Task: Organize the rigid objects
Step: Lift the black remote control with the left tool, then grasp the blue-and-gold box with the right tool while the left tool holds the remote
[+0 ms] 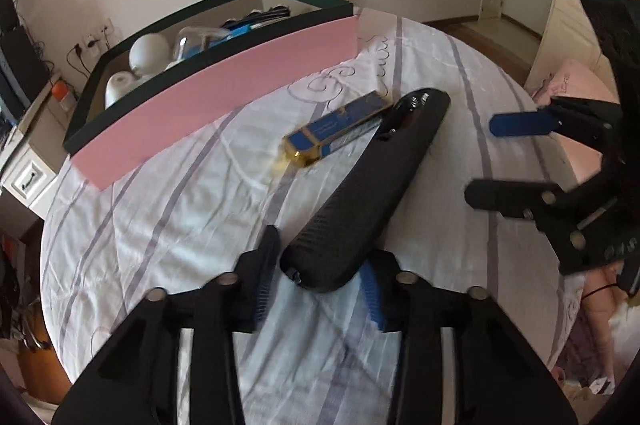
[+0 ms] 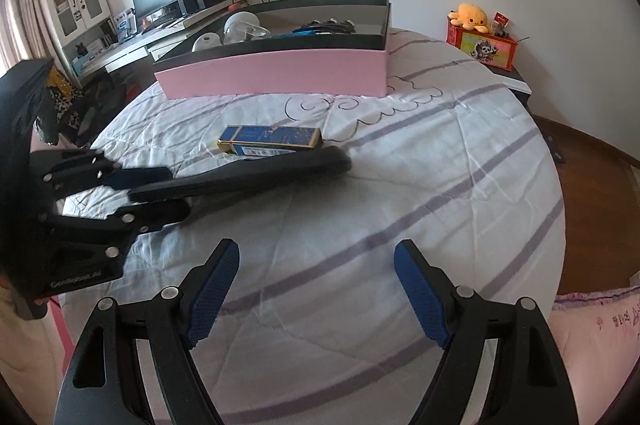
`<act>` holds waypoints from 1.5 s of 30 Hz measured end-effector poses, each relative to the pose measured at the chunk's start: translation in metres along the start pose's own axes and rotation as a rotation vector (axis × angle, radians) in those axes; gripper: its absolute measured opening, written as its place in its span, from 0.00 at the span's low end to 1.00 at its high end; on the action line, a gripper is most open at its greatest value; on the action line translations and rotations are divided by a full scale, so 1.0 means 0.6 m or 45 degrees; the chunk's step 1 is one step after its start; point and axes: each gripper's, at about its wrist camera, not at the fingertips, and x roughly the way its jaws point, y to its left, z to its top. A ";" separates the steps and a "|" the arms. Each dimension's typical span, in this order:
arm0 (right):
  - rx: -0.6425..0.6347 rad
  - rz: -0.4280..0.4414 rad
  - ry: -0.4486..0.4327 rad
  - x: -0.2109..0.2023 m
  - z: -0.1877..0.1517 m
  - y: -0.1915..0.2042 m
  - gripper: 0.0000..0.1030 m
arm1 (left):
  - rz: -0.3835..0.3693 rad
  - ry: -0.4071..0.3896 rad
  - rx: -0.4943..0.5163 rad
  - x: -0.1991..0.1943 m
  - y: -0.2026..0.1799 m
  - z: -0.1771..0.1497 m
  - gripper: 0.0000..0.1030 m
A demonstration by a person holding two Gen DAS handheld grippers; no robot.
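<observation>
Left wrist view: left tongs (image 1: 320,261) clamp the near end of a long black case (image 1: 360,193) over the bed (image 1: 160,225), beside a blue box (image 1: 336,133); right tongs (image 2: 316,289) gape empty.

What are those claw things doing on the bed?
A person is tidying hard things into the pink box at the far side of the bed. The left claw has pinched one end of a long black case and holds it. The case's other end lies beside a blue and gold box that sits on the bed cover. The right claw is open with nothing in it, hovering over bare bed cover. The pink box already has some white things and a few other items inside.
</observation>
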 end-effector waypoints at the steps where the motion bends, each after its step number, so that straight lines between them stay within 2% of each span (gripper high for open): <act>1: 0.007 0.001 -0.003 -0.001 -0.001 -0.004 0.79 | -0.001 -0.001 0.021 0.002 -0.006 0.004 0.49; 5: 0.045 -0.016 -0.022 -0.002 -0.001 -0.018 0.79 | -0.003 -0.005 0.092 0.008 -0.032 0.020 0.61; 9: 0.059 -0.030 -0.017 0.003 0.004 -0.026 0.79 | -0.005 -0.005 0.159 0.013 -0.057 0.033 0.63; 10: 0.057 -0.029 -0.019 0.002 0.003 -0.026 0.79 | -0.009 -0.003 0.166 0.017 -0.061 0.037 0.62; 12: 0.056 -0.026 -0.018 0.002 0.001 -0.027 0.79 | -0.044 0.000 0.157 0.023 -0.063 0.043 0.54; 14: 0.057 -0.023 -0.019 0.000 -0.001 -0.028 0.79 | -0.057 -0.010 0.142 0.025 -0.062 0.046 0.52; 18: 0.063 -0.023 -0.020 -0.004 -0.003 -0.030 0.79 | -0.123 -0.024 0.076 0.018 -0.047 0.035 0.48; 23: 0.054 -0.034 -0.012 -0.007 -0.004 -0.023 0.79 | -0.132 -0.039 -0.029 -0.004 -0.026 -0.001 0.47; 27: 0.039 -0.030 -0.004 -0.005 -0.002 -0.011 0.79 | -0.102 -0.036 -0.160 -0.027 0.000 -0.031 0.47; 34: -0.040 -0.010 0.004 0.010 0.014 0.025 0.79 | 0.029 -0.033 -0.316 -0.060 0.054 -0.085 0.48; 39: -0.126 -0.006 0.003 0.038 0.043 0.042 0.79 | 0.131 -0.028 -0.438 -0.059 0.095 -0.096 0.49; 45: -0.284 -0.050 0.031 0.078 0.084 0.046 0.79 | 0.170 -0.009 -0.417 -0.039 0.101 -0.090 0.53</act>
